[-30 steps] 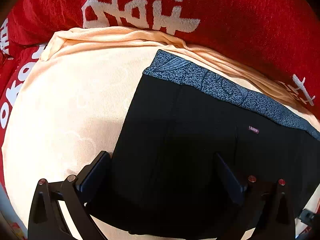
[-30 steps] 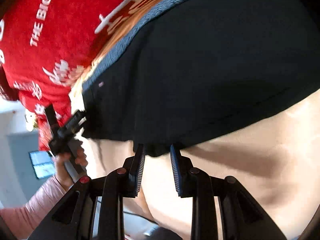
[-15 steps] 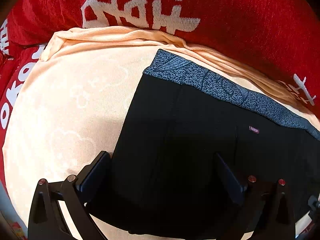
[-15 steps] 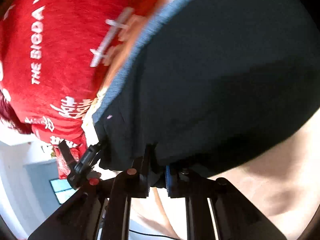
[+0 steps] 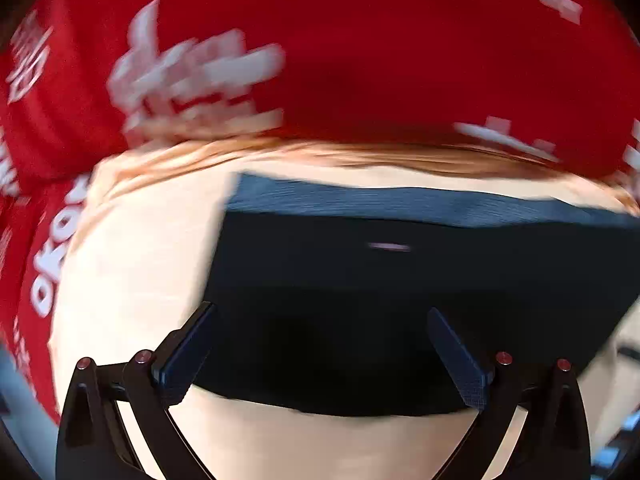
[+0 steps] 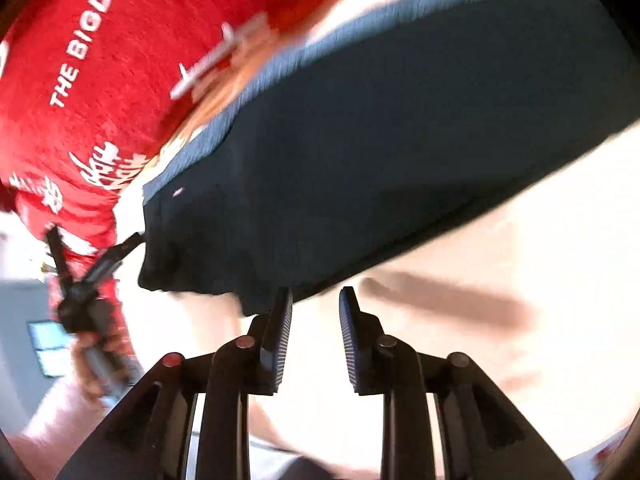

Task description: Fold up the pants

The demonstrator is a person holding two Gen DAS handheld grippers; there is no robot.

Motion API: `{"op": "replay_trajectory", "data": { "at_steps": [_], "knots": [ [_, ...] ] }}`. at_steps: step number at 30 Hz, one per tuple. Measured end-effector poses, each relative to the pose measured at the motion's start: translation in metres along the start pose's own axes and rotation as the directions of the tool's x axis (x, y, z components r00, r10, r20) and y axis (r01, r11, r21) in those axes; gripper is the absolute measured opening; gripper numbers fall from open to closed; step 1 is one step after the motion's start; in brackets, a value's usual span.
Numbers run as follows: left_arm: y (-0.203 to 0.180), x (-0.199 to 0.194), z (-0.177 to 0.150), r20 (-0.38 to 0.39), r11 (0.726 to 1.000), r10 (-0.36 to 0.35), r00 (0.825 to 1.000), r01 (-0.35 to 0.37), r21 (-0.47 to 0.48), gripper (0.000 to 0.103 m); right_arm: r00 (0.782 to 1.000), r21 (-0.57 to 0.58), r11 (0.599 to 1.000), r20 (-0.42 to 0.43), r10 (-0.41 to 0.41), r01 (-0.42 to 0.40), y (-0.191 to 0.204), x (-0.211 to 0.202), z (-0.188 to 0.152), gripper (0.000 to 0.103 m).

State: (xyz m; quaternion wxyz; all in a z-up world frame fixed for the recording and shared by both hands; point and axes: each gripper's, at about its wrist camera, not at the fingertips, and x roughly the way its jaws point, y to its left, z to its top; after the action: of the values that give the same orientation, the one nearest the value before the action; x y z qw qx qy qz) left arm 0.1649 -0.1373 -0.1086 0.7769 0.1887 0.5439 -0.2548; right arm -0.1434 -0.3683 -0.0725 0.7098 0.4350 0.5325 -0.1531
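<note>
Both of my tongs have lifted away from the black pants (image 5: 400, 320) since a second ago: my left gripper (image 5: 320, 356) has risen and slid so that the folded bundle's near edge now shows between its fingers, and my right gripper (image 6: 316, 336), which pinched the hem half a second ago, has just been opening and now stands a little apart with only bare sheet between its pads. My left tongs gape wide and hold nothing; the pants lie just ahead of and under the fingertips, untouched. From the left wrist the bundle's long axis runs across my view, side to side, with the grey-blue waistband (image 5: 400, 202) on the far edge and the folded edge nearest me. From the right wrist the pants (image 6: 380, 152) run diagonally, from low on the left to high on the right, waistband (image 6: 280, 72) on the far side, and one loose corner hangs just beside my left fingertip (image 6: 280, 312). The fabric is smooth, matte black knit, folded into a flat rectangle; the waistband is a ribbed or speckled band, blurred here, with a small pale label (image 5: 388, 246) under it. Beneath lies a soft peach sheet (image 5: 132, 280), rumpled along its far edge, and beyond that a red plush blanket (image 5: 360, 40) with white lettering. In the right view my left hand (image 6: 90, 360), in a pink sleeve (image 6: 56, 416), holds the other tongs beside the bundle's left end.
</note>
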Motion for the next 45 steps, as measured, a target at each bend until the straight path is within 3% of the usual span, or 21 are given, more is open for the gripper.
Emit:
{"op": "replay_trajectory", "data": {
  "at_steps": [2,5,8,11,13,16,18,21,25,28,31,33,35,37,39,45],
  "knots": [
    [-0.04,0.005,-0.002,-0.026,0.996,-0.085,0.996,0.086,0.034,0.103,0.996,-0.033,0.998,0.064,-0.058,0.06,-0.007,-0.016,0.016,0.027],
    [-0.099,0.026,-0.01,-0.056,0.987,-0.139,0.989,0.143,0.077,0.103,0.988,-0.054,0.991,0.102,-0.118,0.124,-0.017,-0.015,0.041,0.027],
    [-0.136,0.056,-0.026,-0.113,0.988,-0.077,0.991,0.091,0.124,0.103,0.974,-0.105,0.97,0.081,-0.213,0.221,-0.026,0.007,0.05,0.027],
    [-0.131,0.057,-0.035,-0.105,0.989,-0.097,0.99,0.108,0.103,0.103,0.972,-0.142,0.964,0.103,-0.211,0.224,-0.036,0.01,0.033,0.026],
    [-0.129,0.052,-0.033,-0.119,0.987,-0.058,0.991,0.075,0.139,0.103,0.973,-0.161,0.96,0.072,-0.219,0.228,-0.039,0.009,0.023,0.025],
    [-0.129,0.034,-0.018,-0.057,0.979,0.001,0.998,0.01,0.205,0.103,0.992,-0.122,0.984,-0.004,-0.128,0.127,-0.053,-0.001,0.021,0.026],
    [-0.131,0.026,0.005,-0.002,0.981,-0.008,1.0,0.009,0.195,0.103,0.994,-0.122,0.987,0.045,-0.098,0.103,-0.057,-0.018,0.033,0.027],
    [-0.145,0.038,0.044,0.017,0.988,-0.009,1.0,0.006,0.152,0.103,0.991,-0.119,0.989,0.106,-0.077,0.089,-0.06,-0.026,0.075,0.027],
    [-0.165,0.07,0.074,0.035,0.988,0.092,0.995,-0.096,0.117,0.103,0.995,-0.136,0.99,0.095,-0.026,0.039,-0.054,-0.001,0.123,0.027],
    [-0.16,0.096,0.082,0.01,0.986,0.151,0.989,-0.151,0.07,0.103,0.994,-0.181,0.981,0.095,-0.054,0.07,-0.046,0.023,0.142,0.027],
    [-0.147,0.109,0.09,-0.015,0.987,0.157,0.987,-0.157,0.015,0.103,0.987,-0.188,0.976,0.132,-0.086,0.11,-0.047,0.032,0.155,0.026],
    [-0.141,0.11,0.097,-0.018,0.984,0.18,0.984,-0.18,0.011,0.103,0.979,-0.167,0.976,0.171,-0.114,0.143,-0.056,0.029,0.167,0.025],
    [-0.138,0.106,0.104,-0.029,0.978,0.207,0.978,-0.207,0.017,0.103,0.956,-0.123,0.965,0.215,-0.201,0.23,-0.069,0.02,0.177,0.025],
    [-0.136,0.093,0.108,-0.025,0.985,0.174,0.984,-0.174,0.009,0.103,0.946,-0.016,0.969,0.224,-0.237,0.246,-0.094,0.004,0.182,0.025],
    [-0.142,0.076,0.105,-0.004,0.987,0.157,0.988,-0.157,0.035,0.103,0.95,0.05,0.977,0.23,-0.213,0.207,-0.11,-0.015,0.174,0.027],
    [-0.189,0.045,0.075,-0.024,0.991,0.072,0.997,-0.068,0.116,0.103,0.942,0.1,0.966,0.215,-0.256,0.24,-0.137,-0.055,0.121,0.027]
  ]
}}
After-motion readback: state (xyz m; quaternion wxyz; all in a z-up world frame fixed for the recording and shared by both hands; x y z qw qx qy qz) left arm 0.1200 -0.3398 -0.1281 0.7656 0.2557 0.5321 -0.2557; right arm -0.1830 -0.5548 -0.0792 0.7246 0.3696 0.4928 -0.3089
